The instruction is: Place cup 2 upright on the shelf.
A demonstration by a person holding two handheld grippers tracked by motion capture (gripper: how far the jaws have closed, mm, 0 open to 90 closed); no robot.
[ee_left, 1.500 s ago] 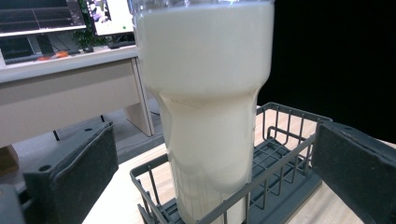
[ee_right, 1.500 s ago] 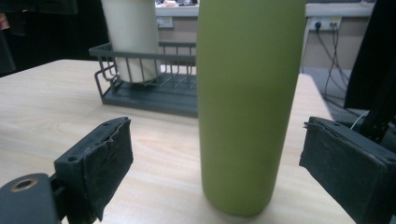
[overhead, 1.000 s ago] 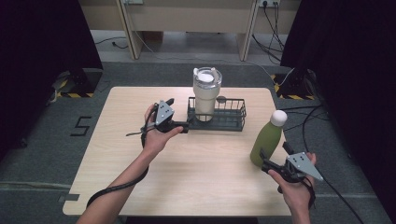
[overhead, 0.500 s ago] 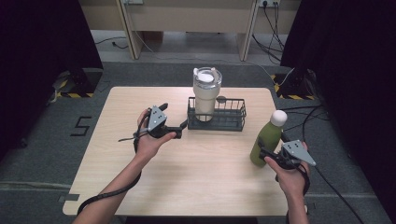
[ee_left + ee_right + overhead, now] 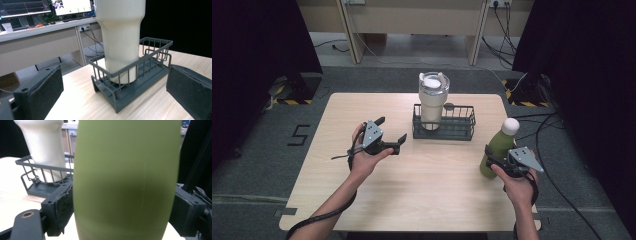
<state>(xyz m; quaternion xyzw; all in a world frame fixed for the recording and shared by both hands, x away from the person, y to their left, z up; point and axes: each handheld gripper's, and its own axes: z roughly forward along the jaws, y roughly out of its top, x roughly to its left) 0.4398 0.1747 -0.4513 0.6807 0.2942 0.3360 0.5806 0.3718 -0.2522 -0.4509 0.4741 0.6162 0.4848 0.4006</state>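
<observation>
A green bottle [image 5: 498, 146] with a white cap stands on the wooden table [image 5: 437, 190] near its right edge. My right gripper [image 5: 491, 163] grips its lower body; its jaws have just been closing. In the right gripper view both pads [image 5: 65, 205] press on the bottle [image 5: 125, 170]. My left gripper [image 5: 392, 129] hangs open and holds nothing, just left of a dark wire basket [image 5: 460, 131]. A cream tumbler [image 5: 432, 100] stands upright in the basket's left end. In the left gripper view, the tumbler [image 5: 121, 37] and basket [image 5: 150, 72] lie ahead of the wide-apart jaws.
The table's right edge lies close to the bottle, with cables [image 5: 557, 150] on the floor beyond it. A desk [image 5: 37, 42] with monitors stands behind the table. Bare tabletop stretches across the front and left.
My right gripper moved forward onto the bottle and its jaws closed against it. My left gripper drew back leftward from the basket, still open.
</observation>
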